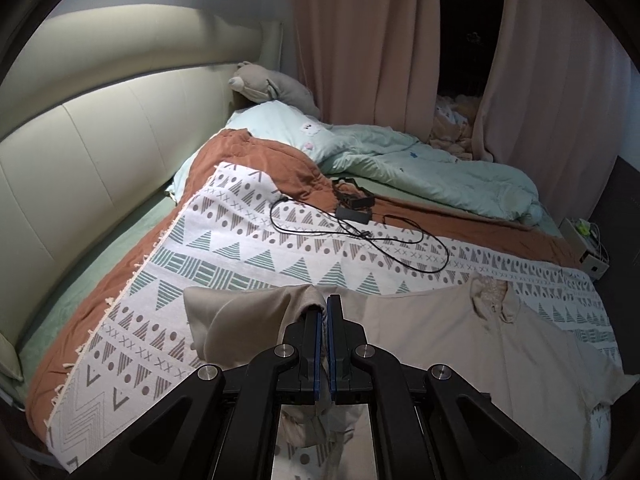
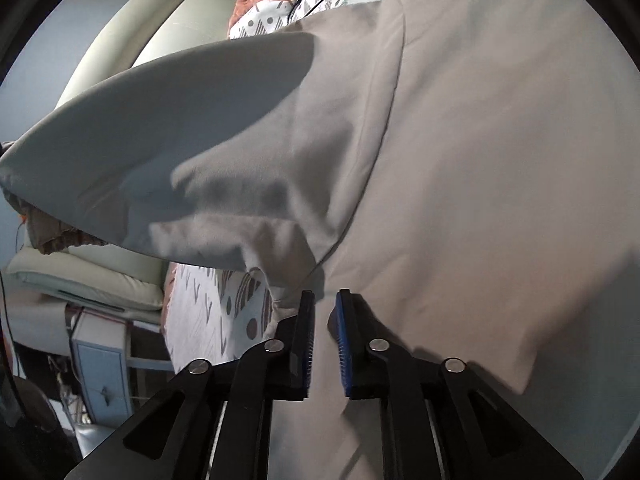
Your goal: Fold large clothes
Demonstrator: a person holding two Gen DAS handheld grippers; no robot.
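Left gripper [image 1: 325, 308] is clamped on a raised fold of the beige shirt [image 1: 520, 344], which lies spread on the patterned blanket [image 1: 240, 248] covering the bed. Right gripper [image 2: 325, 300] hangs low over the shirt's body, jaws slightly parted and holding nothing. No readable writing shows.

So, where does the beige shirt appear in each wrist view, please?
Left wrist view: the beige shirt lies bottom centre to right, one part pinched in the left gripper.
Right wrist view: it fills most of the picture.
Shared landmark: the patterned blanket under it.
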